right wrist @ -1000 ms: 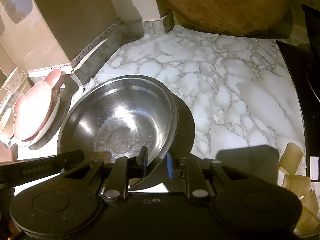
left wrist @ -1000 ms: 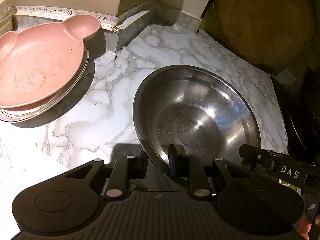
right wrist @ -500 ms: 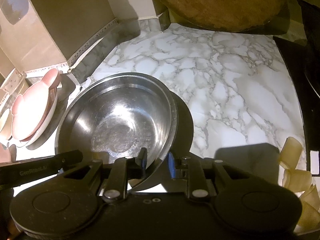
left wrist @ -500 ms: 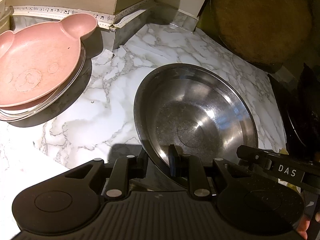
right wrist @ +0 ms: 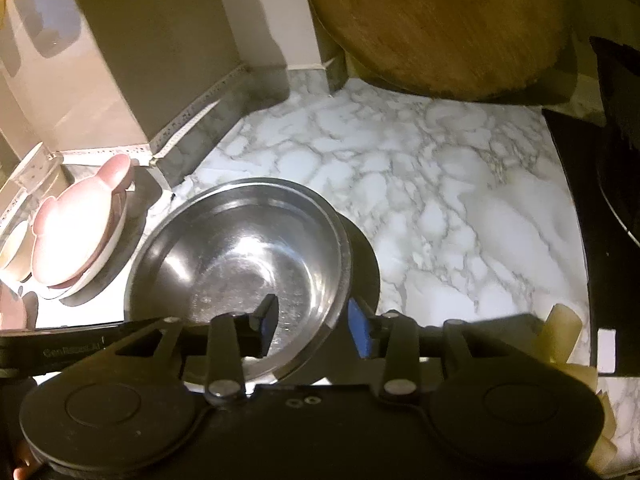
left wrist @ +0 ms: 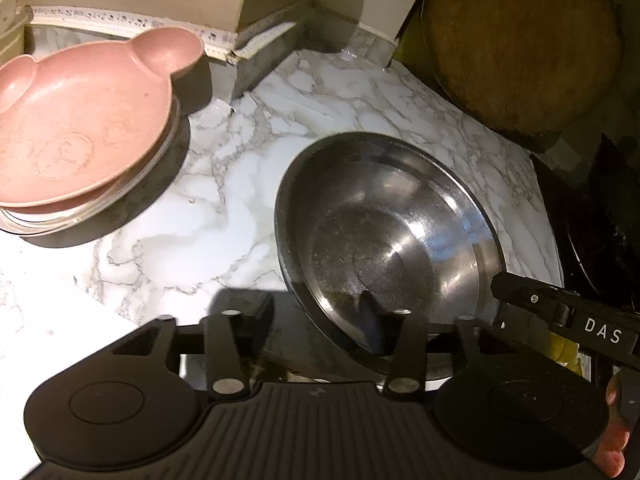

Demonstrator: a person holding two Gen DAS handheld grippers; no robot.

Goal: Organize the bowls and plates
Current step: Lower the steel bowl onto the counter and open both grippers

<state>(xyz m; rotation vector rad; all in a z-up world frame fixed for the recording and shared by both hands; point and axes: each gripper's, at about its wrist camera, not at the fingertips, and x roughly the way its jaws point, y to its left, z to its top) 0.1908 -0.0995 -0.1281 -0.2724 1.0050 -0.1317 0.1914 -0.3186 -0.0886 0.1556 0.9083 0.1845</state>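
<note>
A steel bowl (left wrist: 392, 240) (right wrist: 240, 256) rests on the marble counter (left wrist: 200, 240). My left gripper (left wrist: 318, 314) straddles its near-left rim and its jaws are opening, with neither pad pressing on the rim. At the near-right rim my right gripper (right wrist: 312, 318) is also opening; the rim passes between its blue pads with gaps on both sides. A pink bear-shaped plate (left wrist: 80, 128) (right wrist: 76, 224) lies on top of a stack of plates at the left.
A round wooden board (left wrist: 520, 40) (right wrist: 440, 24) leans against the back wall. A dark cooktop edge (right wrist: 600, 240) borders the counter at the right. Beige boxes (right wrist: 120, 60) stand at the back left. Pale curled pieces (right wrist: 568, 332) lie near the right front.
Both grippers were shut on the bowl's rim; now their jaws have spread and let it go. The bowl sits lower and flat on the counter.
</note>
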